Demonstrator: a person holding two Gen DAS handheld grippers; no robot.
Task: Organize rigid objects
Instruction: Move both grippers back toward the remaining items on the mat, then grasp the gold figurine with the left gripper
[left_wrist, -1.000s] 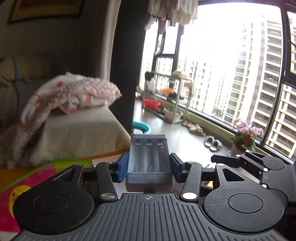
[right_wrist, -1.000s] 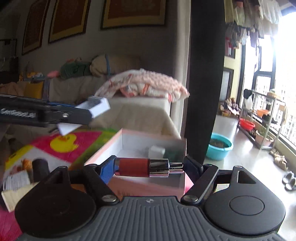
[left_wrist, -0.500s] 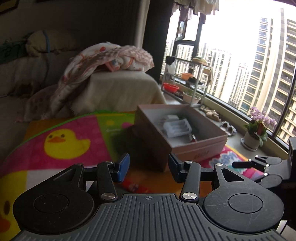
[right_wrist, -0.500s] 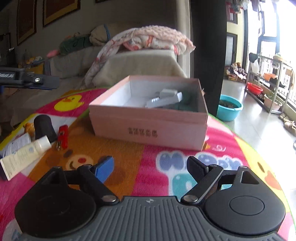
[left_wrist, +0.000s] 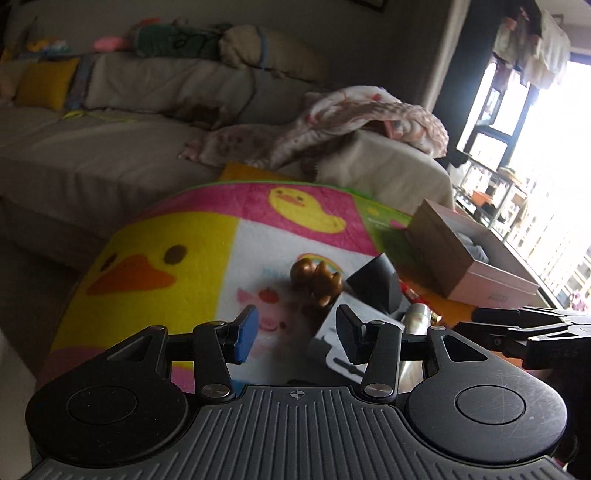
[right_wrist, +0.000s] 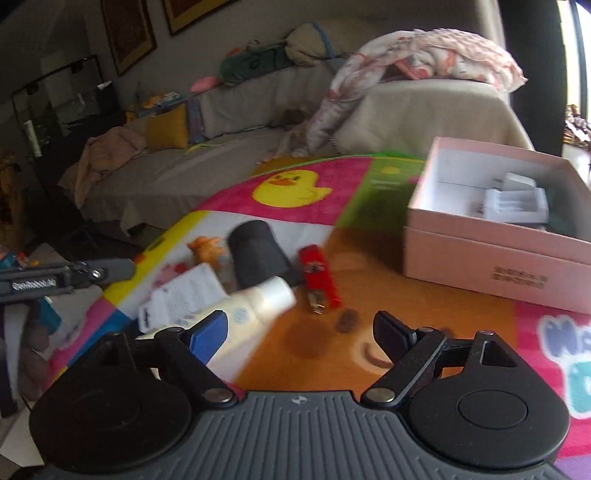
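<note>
Wrist views: left gripper (left_wrist: 293, 334) & right gripper (right_wrist: 300, 334) fingers both spread, holding nothing.

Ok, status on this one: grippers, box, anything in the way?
Left gripper and right gripper open, empty. Pink box partly filled. Red lighter, white tube, black cup loose on mat. Nothing blocking.

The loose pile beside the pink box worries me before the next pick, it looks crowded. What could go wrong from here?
1. The white bottle lies against the black cup and the red lighter, so closing on one may knock the others.
2. The open left tongs and right tongs both face that pile and could collide.
3. The pink box already holds items, so a drop may bounce out.
</note>
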